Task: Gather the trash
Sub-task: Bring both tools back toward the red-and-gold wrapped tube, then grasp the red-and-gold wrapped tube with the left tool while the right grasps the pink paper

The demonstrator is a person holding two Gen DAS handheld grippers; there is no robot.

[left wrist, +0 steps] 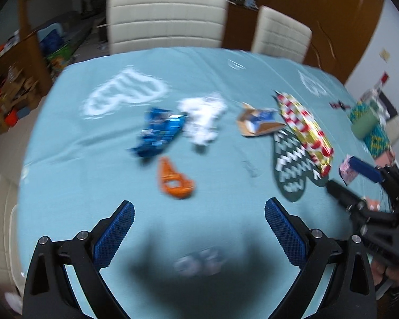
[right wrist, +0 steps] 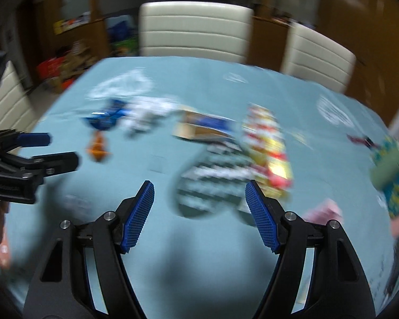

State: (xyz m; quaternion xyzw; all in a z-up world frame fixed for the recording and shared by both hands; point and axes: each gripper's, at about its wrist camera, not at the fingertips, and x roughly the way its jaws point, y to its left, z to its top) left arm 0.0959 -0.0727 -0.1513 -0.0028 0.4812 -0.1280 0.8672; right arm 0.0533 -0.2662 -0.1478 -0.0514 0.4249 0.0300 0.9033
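Trash lies across a light blue tablecloth [left wrist: 212,74]. An orange wrapper [left wrist: 174,179] sits nearest my left gripper [left wrist: 199,212], which is open and empty above the cloth. Beyond it lie a blue wrapper [left wrist: 159,131], crumpled white paper [left wrist: 204,117], a torn cardboard box [left wrist: 258,122], a red, white and gold wrapper [left wrist: 306,127] and a dark green patterned bag [left wrist: 290,164]. My right gripper [right wrist: 199,199] is open and empty, with the green bag [right wrist: 212,175] just ahead and the gold wrapper [right wrist: 268,146] to its right. The right-hand view is blurred.
Two cream chairs [left wrist: 167,18] stand at the table's far side. A green and teal patterned bundle [left wrist: 369,125] and a pink packet [left wrist: 348,171] lie at the right edge. Cluttered shelves [left wrist: 10,90] stand to the left. Another cream chair [right wrist: 8,103] is at the left.
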